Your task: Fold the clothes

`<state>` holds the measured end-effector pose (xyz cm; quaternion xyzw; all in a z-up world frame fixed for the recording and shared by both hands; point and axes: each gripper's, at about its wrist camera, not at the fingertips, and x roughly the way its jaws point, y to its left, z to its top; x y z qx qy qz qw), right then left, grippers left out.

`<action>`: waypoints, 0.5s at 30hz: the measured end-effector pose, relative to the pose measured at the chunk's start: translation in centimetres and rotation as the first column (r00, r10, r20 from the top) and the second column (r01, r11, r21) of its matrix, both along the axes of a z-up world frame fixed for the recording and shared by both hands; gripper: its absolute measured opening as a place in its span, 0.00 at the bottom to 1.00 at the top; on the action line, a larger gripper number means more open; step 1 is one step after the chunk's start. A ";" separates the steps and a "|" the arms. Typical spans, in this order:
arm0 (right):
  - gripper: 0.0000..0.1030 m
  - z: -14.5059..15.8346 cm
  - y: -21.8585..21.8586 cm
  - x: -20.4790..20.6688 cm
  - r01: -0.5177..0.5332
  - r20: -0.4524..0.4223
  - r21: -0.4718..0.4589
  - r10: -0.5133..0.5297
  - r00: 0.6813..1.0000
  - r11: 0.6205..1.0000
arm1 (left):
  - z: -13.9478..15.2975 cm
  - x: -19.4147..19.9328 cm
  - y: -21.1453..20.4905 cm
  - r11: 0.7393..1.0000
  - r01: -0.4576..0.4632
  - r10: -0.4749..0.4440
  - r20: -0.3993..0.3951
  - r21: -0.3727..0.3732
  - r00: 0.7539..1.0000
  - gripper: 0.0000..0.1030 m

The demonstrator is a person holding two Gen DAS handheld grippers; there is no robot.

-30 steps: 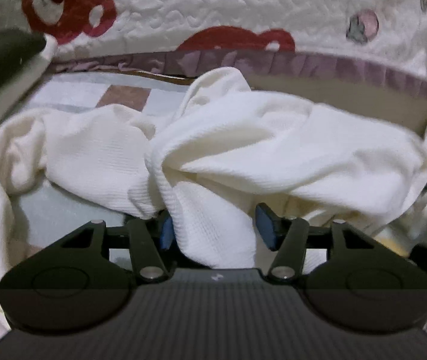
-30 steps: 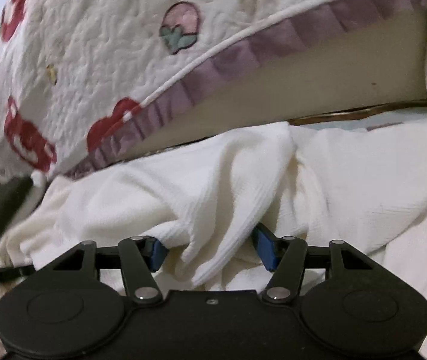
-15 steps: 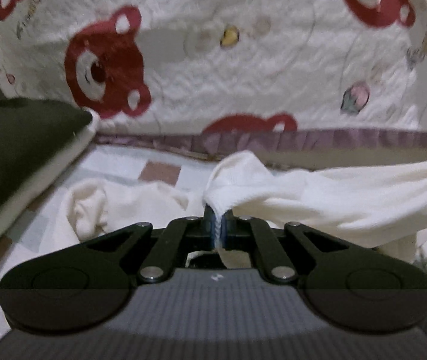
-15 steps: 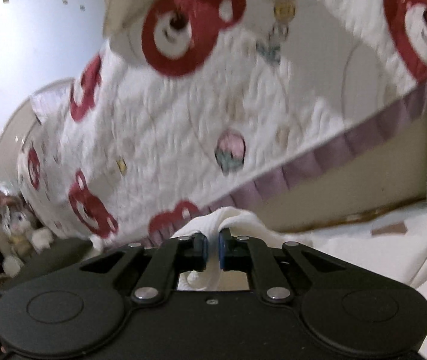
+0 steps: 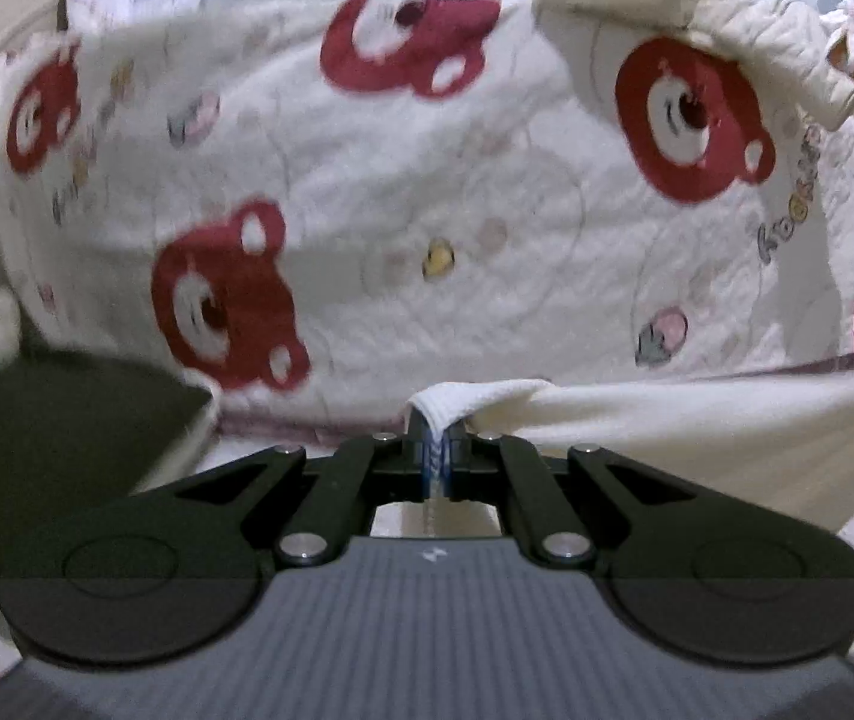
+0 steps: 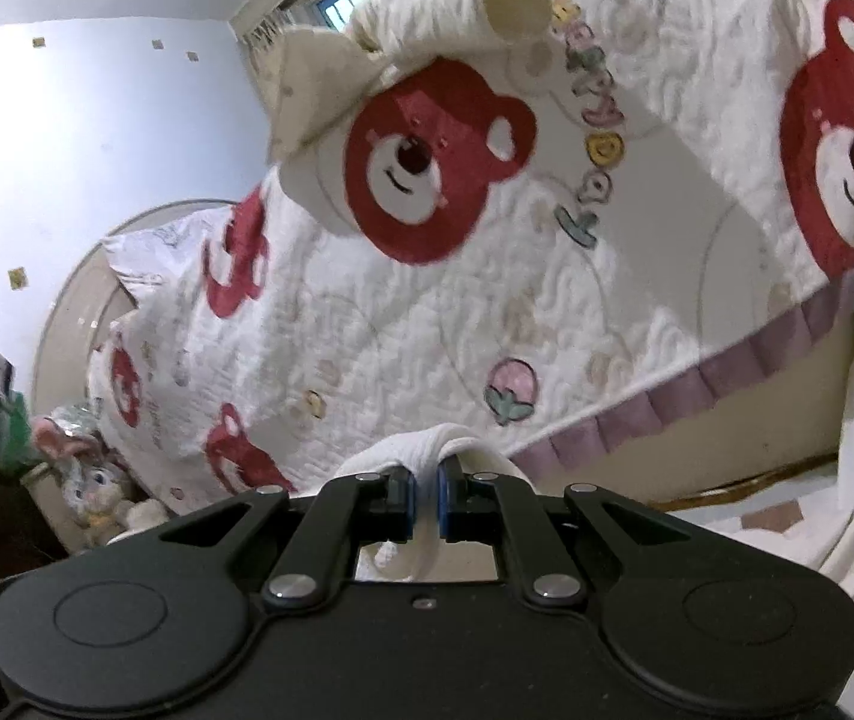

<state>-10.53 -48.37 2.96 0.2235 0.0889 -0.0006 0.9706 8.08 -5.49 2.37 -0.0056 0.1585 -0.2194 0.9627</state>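
Note:
My left gripper [image 5: 437, 461] is shut on an edge of a cream white knit garment [image 5: 697, 426]. The cloth stretches taut from the jaws to the right, lifted off the bed. My right gripper [image 6: 425, 498] is shut on another bunched edge of the same garment [image 6: 420, 450], which folds over the blue pads and hangs below them. Most of the garment is hidden under the grippers in the right wrist view.
A white quilt with red bears [image 5: 427, 210] rises ahead, also in the right wrist view [image 6: 487, 240], with a purple frilled hem [image 6: 697, 384]. A dark green cushion [image 5: 54, 420] lies at left. A plush rabbit [image 6: 90, 480] sits at lower left.
Both grippers closed on the crumpled garment and lifted it up from the bed. The views tilted upward toward the quilt, and the cloth is now pulled taut between them.

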 end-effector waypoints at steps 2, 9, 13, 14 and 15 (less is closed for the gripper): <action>0.09 1.2 0.4 -0.8 -0.014 0.005 -0.006 0.014 1.000 1.000 | 1.5 -0.1 0.3 1.000 0.012 -0.013 0.033 0.026 0.999 0.03; 0.08 1.7 3.1 -3.3 -0.028 -0.055 -0.075 0.024 0.998 0.997 | 3.0 -1.2 0.3 0.976 0.102 -0.102 -0.014 0.191 0.995 0.03; 0.08 -0.5 3.6 -5.7 0.005 -0.132 -0.006 -0.006 0.991 1.000 | 2.8 -2.8 1.6 0.950 0.192 -0.167 -0.118 0.246 0.979 0.03; 0.08 -0.6 3.7 -6.4 0.005 -0.135 0.006 -0.004 0.991 1.000 | 3.1 -3.3 2.2 0.948 0.204 -0.173 -0.140 0.243 0.975 0.03; 0.08 -0.7 3.8 -7.0 0.005 -0.137 0.018 -0.002 0.991 1.000 | 3.6 -3.8 2.8 0.947 0.217 -0.182 -0.158 0.239 0.970 0.03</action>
